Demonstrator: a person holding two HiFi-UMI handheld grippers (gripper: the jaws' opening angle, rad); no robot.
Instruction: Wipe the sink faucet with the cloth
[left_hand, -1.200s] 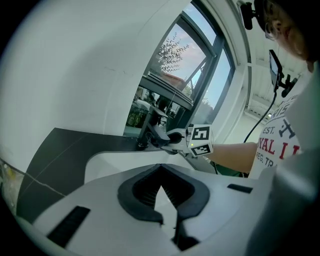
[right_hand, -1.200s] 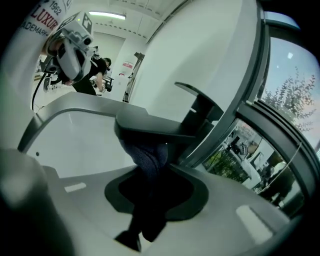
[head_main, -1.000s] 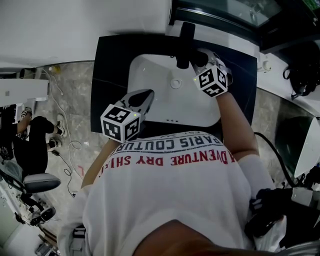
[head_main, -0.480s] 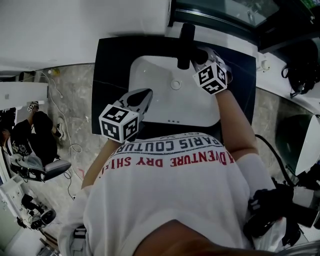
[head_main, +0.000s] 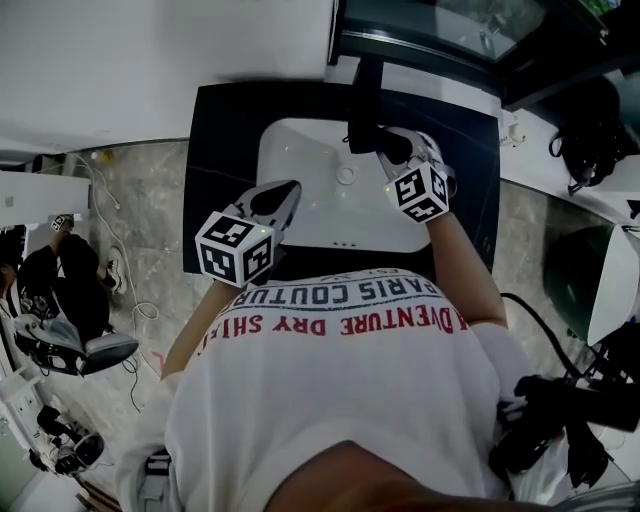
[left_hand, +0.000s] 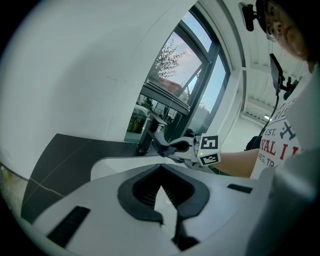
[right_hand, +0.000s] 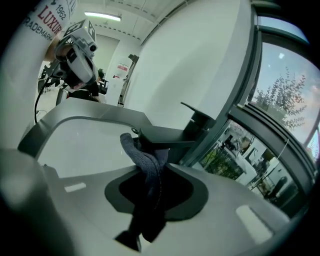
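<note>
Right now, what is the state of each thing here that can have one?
faucet, no water running, cloth at its spout.
cloth, bunched, clamped in the right gripper.
right gripper, shut on the cloth.
left gripper, shut, empty, over the sink.

Head camera looks steeply down on the white sink basin (head_main: 300, 185); cameras on left claw (left_hand: 161, 176) and right claw (right_hand: 149, 162) share its black angular faucet (head_main: 365, 100) at twelve o'clock.
</note>
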